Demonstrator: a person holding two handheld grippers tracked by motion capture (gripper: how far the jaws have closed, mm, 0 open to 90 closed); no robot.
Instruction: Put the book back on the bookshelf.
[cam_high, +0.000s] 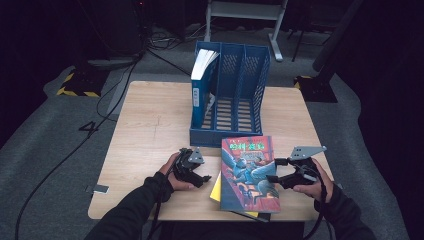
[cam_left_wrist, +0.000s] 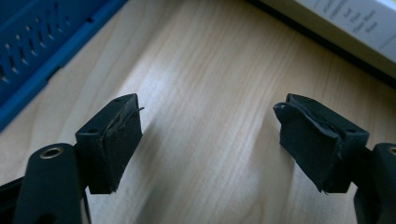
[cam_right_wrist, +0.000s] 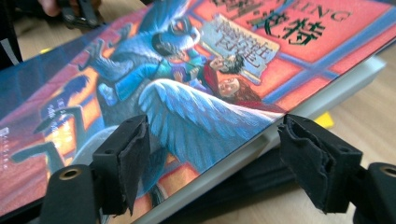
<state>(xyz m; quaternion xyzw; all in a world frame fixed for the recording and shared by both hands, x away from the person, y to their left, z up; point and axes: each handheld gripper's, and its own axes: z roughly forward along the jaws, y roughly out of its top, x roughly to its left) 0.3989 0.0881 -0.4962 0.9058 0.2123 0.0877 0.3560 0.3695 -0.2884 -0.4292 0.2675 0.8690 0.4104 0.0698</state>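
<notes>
A book with a red and blue illustrated cover (cam_high: 250, 172) lies on top of a small stack at the table's front edge. My right gripper (cam_high: 275, 170) is at its right edge. In the right gripper view the jaws (cam_right_wrist: 212, 158) stand open astride that edge of the book (cam_right_wrist: 187, 93), one over the cover and one beside the page block, with a gap at the pads. My left gripper (cam_high: 204, 170) rests left of the stack, open. In the left gripper view nothing but bare wood lies between the jaws of the left gripper (cam_left_wrist: 208, 140).
A yellow book (cam_high: 216, 189) and a dark one (cam_high: 257, 216) lie under the top book. A blue file rack (cam_high: 227, 137) stands behind the stack, with a blue-spined book (cam_high: 200, 85) upright in its left compartment. The wooden table (cam_high: 150, 130) is bare to the left.
</notes>
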